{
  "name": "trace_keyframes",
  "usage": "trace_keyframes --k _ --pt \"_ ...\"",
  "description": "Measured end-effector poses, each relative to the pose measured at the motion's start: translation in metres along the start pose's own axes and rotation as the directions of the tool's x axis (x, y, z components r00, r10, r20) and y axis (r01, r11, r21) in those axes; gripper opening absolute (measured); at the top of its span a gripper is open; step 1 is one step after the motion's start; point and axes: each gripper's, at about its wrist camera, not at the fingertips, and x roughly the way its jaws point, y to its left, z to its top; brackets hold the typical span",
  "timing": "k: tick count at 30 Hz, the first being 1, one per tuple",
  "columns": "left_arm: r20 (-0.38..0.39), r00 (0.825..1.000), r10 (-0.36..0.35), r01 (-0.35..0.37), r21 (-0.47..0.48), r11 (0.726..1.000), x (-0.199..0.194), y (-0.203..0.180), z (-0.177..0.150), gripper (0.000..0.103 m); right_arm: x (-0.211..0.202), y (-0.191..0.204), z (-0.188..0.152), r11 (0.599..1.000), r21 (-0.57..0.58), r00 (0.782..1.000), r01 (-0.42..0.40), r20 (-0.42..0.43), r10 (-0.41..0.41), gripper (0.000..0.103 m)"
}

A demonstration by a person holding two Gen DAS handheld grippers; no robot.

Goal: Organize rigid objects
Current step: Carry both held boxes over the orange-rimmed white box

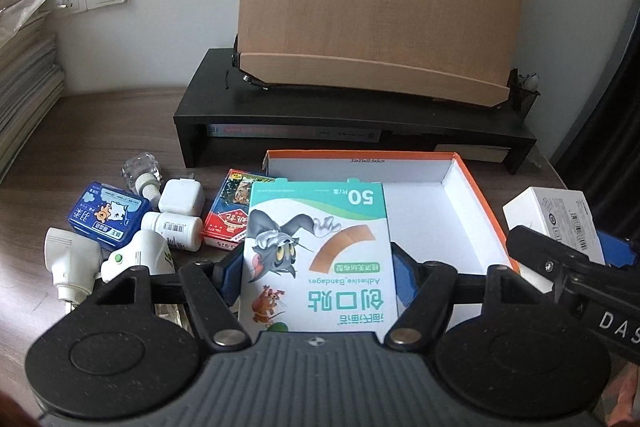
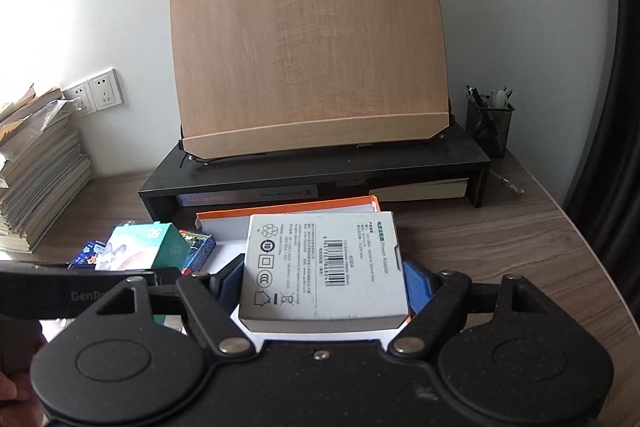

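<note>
Holding two cartons above the open orange-edged white cardboard tray (image 1: 472,187) on the brown wooden desk (image 1: 100,115): left gripper (image 1: 316,267) clamping, at about half spread, the sides of a green-and-white adhesive-bandage box printed with a cartoon cat (image 1: 316,251); right gripper (image 2: 324,279) clamping, jaws spread wide, a white flat power-adapter carton with a barcode label (image 2: 324,267). Both cartons hanging over the tray's near half, neither yet resting on its floor, as far as can be judged. Waiting still on the desk left of the tray: a blue rounded-corner case (image 1: 108,219), a white pill bottle lying on its side (image 1: 172,227), a white square charger plug (image 1: 180,199), a red printed card box (image 1: 228,219), a clear small bottle (image 1: 140,167). Risking, probably, a clash between the two grippers, crowding close together over one tray; risking also a slip of the thin bandage box, gripped only by its edges, or a carton catching the tray's rim and tipping out if released too high.
</note>
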Motion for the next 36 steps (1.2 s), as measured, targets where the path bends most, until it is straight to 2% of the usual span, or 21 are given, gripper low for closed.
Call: trace_keyframes --k 6,13,26,36 --pt "-0.007 0.999 0.054 -0.054 -0.018 0.998 0.010 -0.009 0.004 0.072 0.019 -0.006 0.006 0.999 -0.025 0.999 -0.044 -0.014 0.044 0.092" --pt "-0.012 0.997 0.080 -0.080 -0.032 0.996 0.013 -0.015 0.005 0.072 0.033 -0.008 0.011 0.997 -0.038 0.997 -0.067 -0.027 0.066 0.092" --pt "-0.028 0.994 0.103 -0.105 -0.045 0.994 0.017 -0.023 0.003 0.072 0.040 -0.009 0.013 0.996 -0.059 0.997 -0.070 -0.042 0.068 0.092" --pt "-0.047 0.995 0.089 -0.092 -0.065 0.994 0.038 -0.015 0.008 0.072 0.062 -0.001 0.017 0.995 -0.085 0.996 -0.053 -0.080 0.046 0.092"
